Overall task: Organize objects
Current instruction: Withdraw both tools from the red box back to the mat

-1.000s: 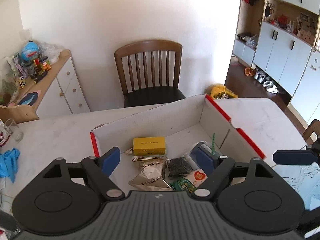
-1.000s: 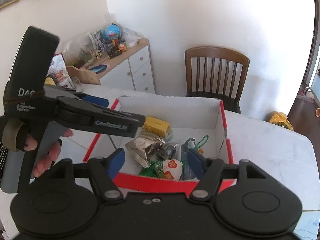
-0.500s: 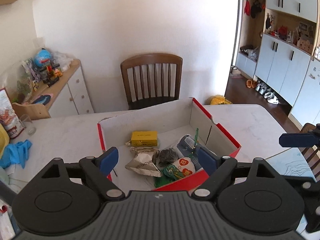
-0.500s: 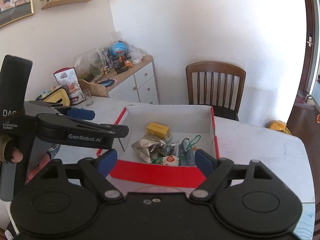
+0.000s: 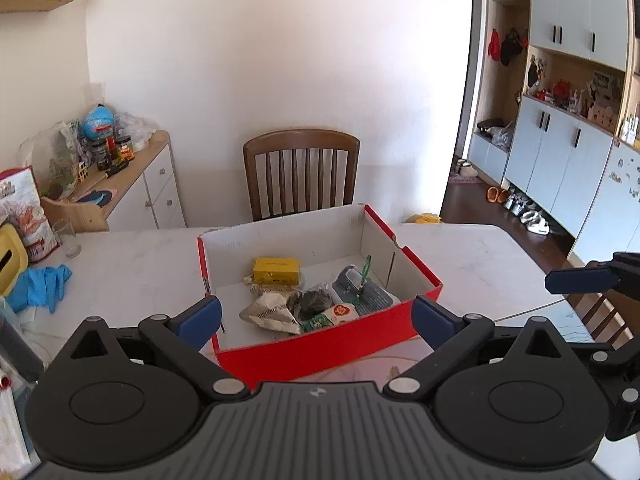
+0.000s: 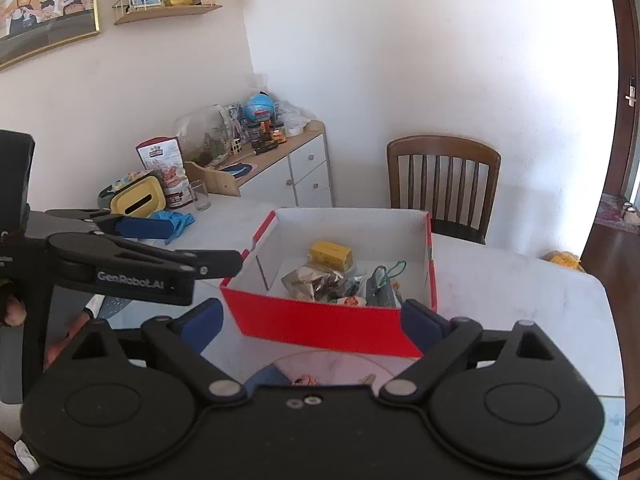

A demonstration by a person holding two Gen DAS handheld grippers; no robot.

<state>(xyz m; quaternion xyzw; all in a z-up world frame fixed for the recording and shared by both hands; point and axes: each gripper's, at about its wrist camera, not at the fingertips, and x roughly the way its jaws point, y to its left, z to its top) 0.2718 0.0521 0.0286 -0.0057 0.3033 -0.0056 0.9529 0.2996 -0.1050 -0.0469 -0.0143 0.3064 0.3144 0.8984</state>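
Both grippers have drawn back from the red box since a second ago, so that its near wall, earlier hidden under the fingers in the left wrist view, now shows in full, and both pairs of jaws have just been opening with nothing between them. From the left wrist, the left gripper [image 5: 316,318] stands released, its blue-padded fingers [image 5: 200,316] spread wide on either side of the near red wall without touching it. The red box [image 5: 320,346] sits on the white marble table [image 5: 120,264], open at the top, white inside. In it lie a yellow carton [image 5: 276,271] toward the far wall, a crumpled printed paper packet [image 5: 270,312] nearer, a dark lump [image 5: 316,301] beside that, a small white and red sachet [image 5: 340,313] against the near wall, and a grey packet with a green cord [image 5: 362,292] to the right. A wooden chair [image 5: 302,172] stands behind the table, a blue glove [image 5: 40,284] and a drinking glass [image 5: 70,238] lie to the left, and one blue pad of the right gripper [image 5: 580,280] reaches in from the right edge. From the right wrist, the right gripper [image 6: 312,318] is likewise released, its blue fingers [image 6: 420,320] wide apart just short of the box's [image 6: 328,322] near wall, empty. The left gripper [image 6: 168,244] crosses the left side of this view, held by a hand [image 6: 12,308] of which only fingertips show. A white sideboard [image 6: 296,172] crowded with jars and a small globe stands against the wall.
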